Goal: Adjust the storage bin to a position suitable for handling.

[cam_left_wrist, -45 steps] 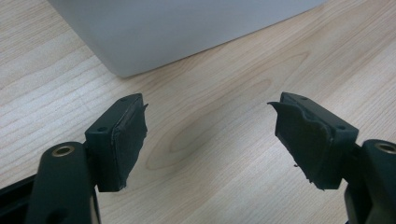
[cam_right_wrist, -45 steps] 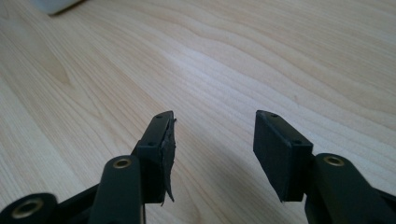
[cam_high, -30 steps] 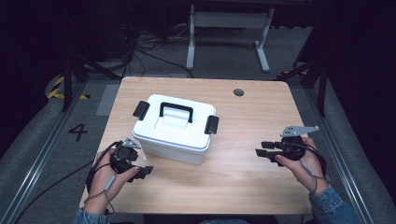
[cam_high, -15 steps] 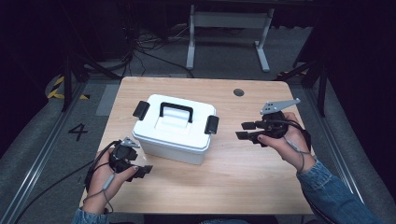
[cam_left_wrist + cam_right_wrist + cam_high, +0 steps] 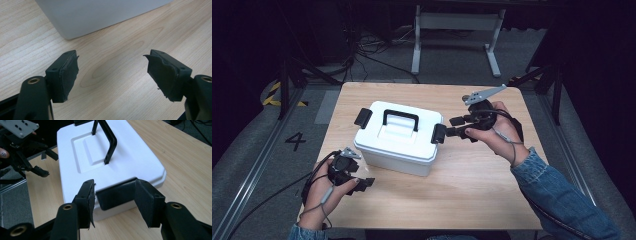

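A white lidded box (image 5: 397, 137) with a black handle (image 5: 401, 119) stands on the wooden table (image 5: 472, 185). It has a black latch on each short side. My right gripper (image 5: 453, 128) hovers at the right latch (image 5: 438, 133). In the right gripper view the latch (image 5: 115, 197) lies between the jaws of the right gripper (image 5: 115, 185). The jaws have just been opening and the pads stand apart from the latch. My left gripper (image 5: 363, 181) rests open on the table by the box's near left corner. In its own view the left gripper (image 5: 111, 67) has bare wood between its jaws, with the box wall (image 5: 100, 15) ahead.
A grey metal stand (image 5: 457, 30) and loose cables lie on the floor beyond the table's far edge. A floor mat marked 4 (image 5: 294, 141) is on the left. Bare wood lies in front of the box and to its right.
The right hand has come in from the table's right side, leftward and upward, to the box's right latch. The left hand has stayed where it was.
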The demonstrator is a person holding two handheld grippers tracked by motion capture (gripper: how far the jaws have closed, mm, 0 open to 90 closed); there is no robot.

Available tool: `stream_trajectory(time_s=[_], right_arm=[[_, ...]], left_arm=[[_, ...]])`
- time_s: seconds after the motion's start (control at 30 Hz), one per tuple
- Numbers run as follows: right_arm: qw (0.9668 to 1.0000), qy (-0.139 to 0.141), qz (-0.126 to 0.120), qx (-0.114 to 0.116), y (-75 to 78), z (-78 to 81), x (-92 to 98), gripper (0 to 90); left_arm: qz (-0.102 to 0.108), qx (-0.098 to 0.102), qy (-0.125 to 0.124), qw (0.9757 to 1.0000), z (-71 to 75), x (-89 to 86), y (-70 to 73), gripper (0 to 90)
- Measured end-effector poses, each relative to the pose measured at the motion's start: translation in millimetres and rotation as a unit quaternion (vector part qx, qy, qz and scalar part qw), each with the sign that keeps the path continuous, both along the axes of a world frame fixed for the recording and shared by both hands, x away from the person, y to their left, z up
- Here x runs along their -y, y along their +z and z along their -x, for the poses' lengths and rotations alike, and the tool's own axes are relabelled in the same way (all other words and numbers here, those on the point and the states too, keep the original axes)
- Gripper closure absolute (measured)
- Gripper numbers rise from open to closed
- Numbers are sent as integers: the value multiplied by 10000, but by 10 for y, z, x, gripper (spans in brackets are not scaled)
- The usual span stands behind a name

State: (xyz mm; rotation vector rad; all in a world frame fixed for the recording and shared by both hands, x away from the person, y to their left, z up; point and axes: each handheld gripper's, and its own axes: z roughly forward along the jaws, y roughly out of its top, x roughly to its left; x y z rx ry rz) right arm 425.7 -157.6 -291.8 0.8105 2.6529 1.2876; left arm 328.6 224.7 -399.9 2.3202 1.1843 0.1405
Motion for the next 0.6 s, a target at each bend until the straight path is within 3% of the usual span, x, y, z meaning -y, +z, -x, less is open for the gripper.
stream_trajectory(time_s=[0.6], right_arm=[[9992,340,208,23,-26,-359,-702,474]], left_arm=[[-5,-22,-22,10000,-6,-26,-9,255]])
